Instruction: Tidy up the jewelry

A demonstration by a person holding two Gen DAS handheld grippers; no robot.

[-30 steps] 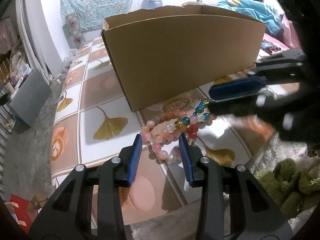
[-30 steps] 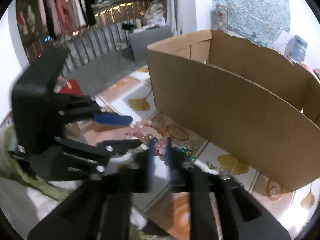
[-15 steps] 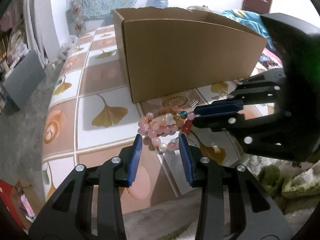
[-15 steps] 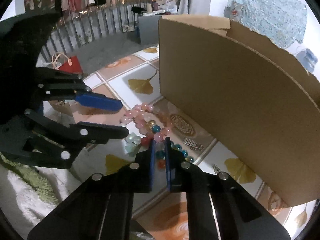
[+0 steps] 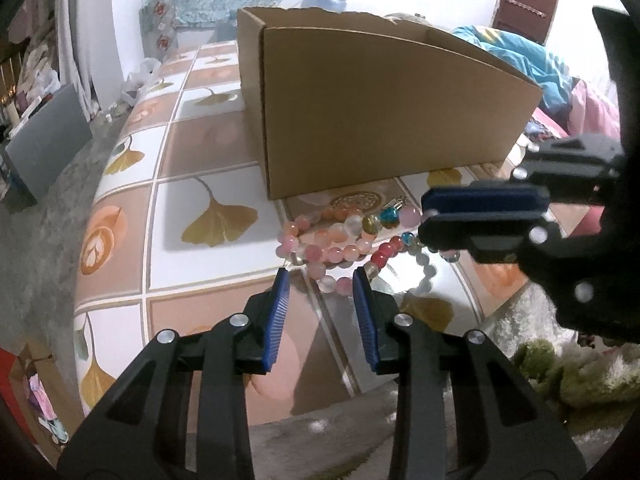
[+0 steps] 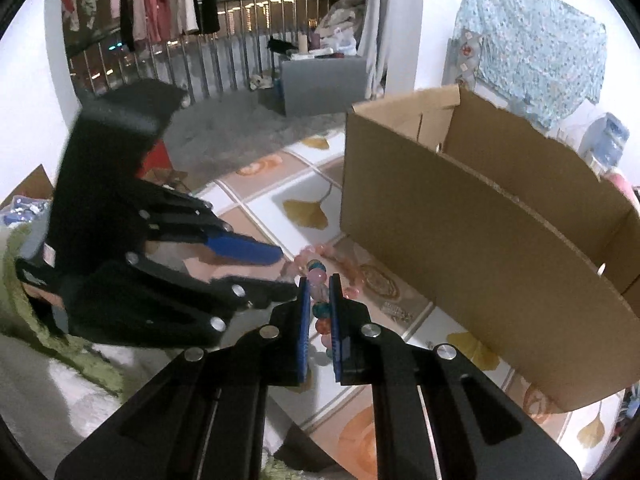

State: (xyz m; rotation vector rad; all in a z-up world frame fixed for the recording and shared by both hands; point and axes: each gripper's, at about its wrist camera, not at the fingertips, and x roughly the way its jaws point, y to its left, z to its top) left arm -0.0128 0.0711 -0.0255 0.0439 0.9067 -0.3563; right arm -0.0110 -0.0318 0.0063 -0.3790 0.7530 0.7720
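Our right gripper [image 6: 319, 312], nearly closed, pinches a multicoloured bead strand [image 6: 320, 309] at lower centre; our left gripper [image 5: 321, 294], just narrowing, stands partly open around a pink-and-clear bead bracelet [image 5: 332, 246]. Lifting may snag the tangle.

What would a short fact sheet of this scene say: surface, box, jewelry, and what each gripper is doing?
surface: table with ginkgo-leaf tile pattern
box: open cardboard box, standing behind the beads
jewelry: heap of bead bracelets in pink, red, clear and teal
right gripper: closed on a strand of the beads
left gripper: jaws apart at the near edge of the heap, just narrowed, gripping nothing
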